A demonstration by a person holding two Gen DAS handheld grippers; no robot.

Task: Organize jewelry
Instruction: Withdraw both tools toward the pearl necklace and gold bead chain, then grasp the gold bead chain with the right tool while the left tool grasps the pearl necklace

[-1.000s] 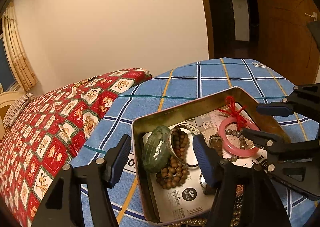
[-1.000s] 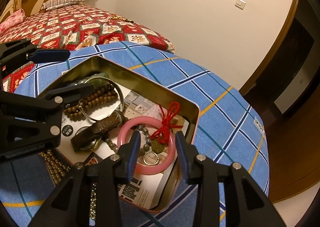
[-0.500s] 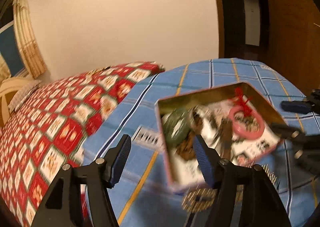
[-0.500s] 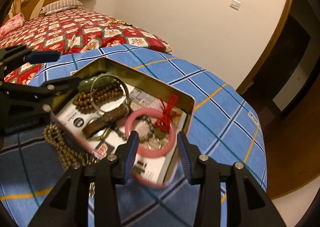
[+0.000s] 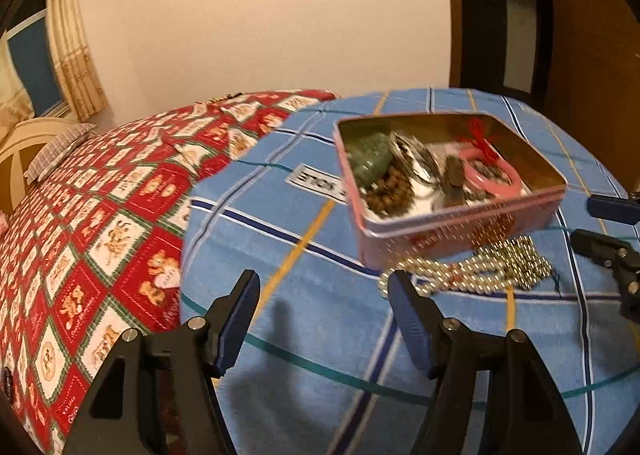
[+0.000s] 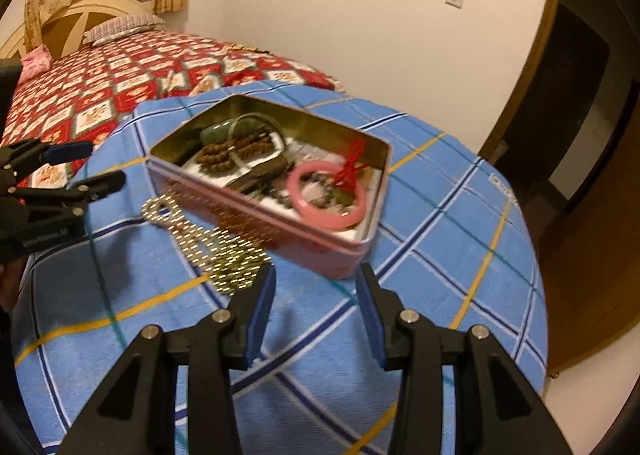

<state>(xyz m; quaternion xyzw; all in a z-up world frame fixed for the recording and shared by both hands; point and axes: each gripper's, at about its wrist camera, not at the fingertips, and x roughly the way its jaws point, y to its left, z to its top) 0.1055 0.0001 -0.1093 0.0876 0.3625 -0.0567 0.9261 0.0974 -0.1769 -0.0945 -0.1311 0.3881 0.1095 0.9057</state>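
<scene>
**Bedroom table, blue plaid cloth: tin mostly filled, gold chain still out**

Blue plaid cloth (image 6: pixel 432 239) covers the table, w/ a red patterned bedspread (image 5: pixel 100 215) beyond it.

Left gripper (image 5: pixel 322 295): jaws wide, nothing btwn them, bare cloth below. Right gripper (image 6: pixel 316 287): jaws at a moderate gap, just been opening, also empty.

Just ahead of the right jaws, touching the tin's near wall: gold bead chain (image 6: pixel 208 239), heaped on the cloth. From the left jaws it lies ahead and to the right.

Past the chain: pink tin (image 6: pixel 260 215), lid off. Inside: pink bangle (image 6: pixel 326 195) w/ red knotted cord (image 6: pixel 352 163), brown bead bracelet (image 6: pixel 232 153), green jade bracelet (image 5: pixel 370 159), silver bangle (image 5: pixel 416 159).

Judgement: most pieces are in the tin; the chain is what's left. Neither gripper touches it yet.
</scene>
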